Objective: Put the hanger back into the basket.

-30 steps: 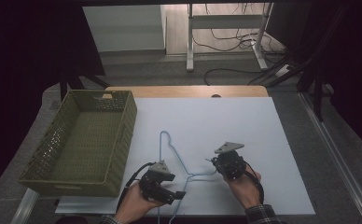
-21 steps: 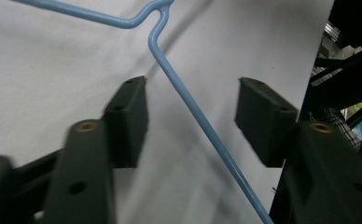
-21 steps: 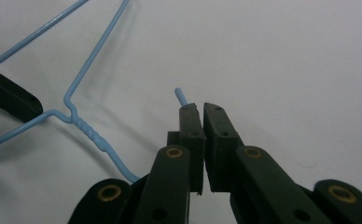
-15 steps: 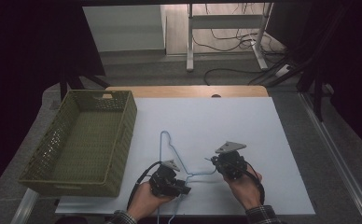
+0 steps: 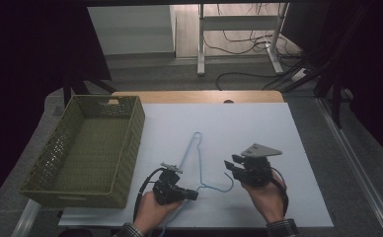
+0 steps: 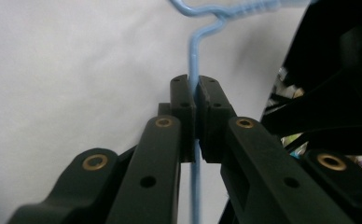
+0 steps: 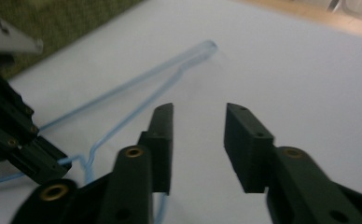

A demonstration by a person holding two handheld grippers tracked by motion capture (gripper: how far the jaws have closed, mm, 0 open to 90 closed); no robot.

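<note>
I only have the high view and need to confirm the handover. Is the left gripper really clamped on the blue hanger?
Observer: Yes. In the left gripper view the left gripper has its pads pressed on the blue hanger, on the wire just below the twisted neck.
Operator: And the right gripper, anything between its jaws?
Observer: No. In the right gripper view the right gripper stands open with bare white table between the jaws; they have just been opening.
Operator: Is it touching the hanger at all?
Observer: Its pads are not on the wire, which runs off to their left.
</note>
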